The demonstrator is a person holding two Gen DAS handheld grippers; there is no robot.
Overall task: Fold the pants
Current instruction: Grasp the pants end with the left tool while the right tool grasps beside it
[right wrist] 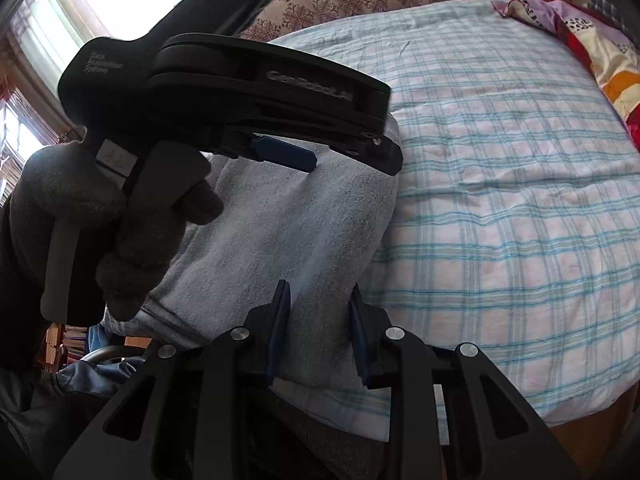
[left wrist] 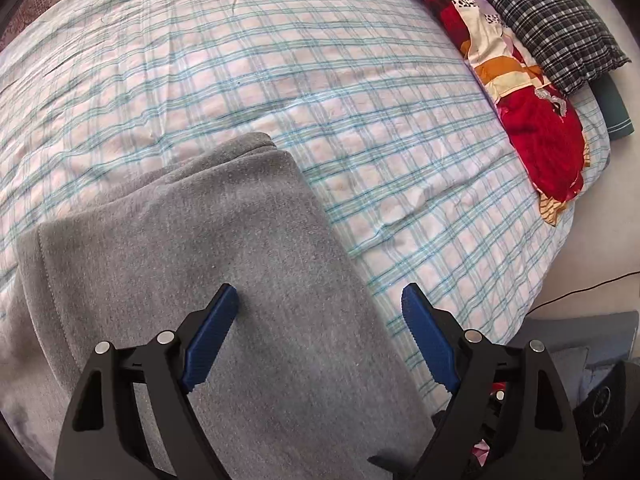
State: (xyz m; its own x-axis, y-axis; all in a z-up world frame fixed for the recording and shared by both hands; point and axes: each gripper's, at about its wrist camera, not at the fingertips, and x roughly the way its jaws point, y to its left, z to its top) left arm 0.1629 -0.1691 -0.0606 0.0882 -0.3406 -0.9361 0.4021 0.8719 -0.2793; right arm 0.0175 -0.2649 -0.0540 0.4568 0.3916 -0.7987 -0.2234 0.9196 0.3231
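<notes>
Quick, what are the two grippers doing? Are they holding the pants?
Left gripper: open, empty, hovering over the grey pants.
Right gripper: half closed around a fold of the pants; whether it pinches cannot be told.

Looking down my left gripper (left wrist: 320, 296) cam here: its blue fingers (left wrist: 212, 336) are standing wide apart with nothing pinched between them. One finger is hovering over the grey pants (left wrist: 224, 248), the other over the bed (left wrist: 280, 80) just past the pants' edge. The pants are lying folded on the checked sheet, hem end pointing up the bed. A red patterned blanket (left wrist: 532, 120) is bunched along the far right side, and a dark plaid pillow (left wrist: 548, 20) is sitting right beside it. A black cable (left wrist: 580, 292) is trailing on the floor at right.
</notes>
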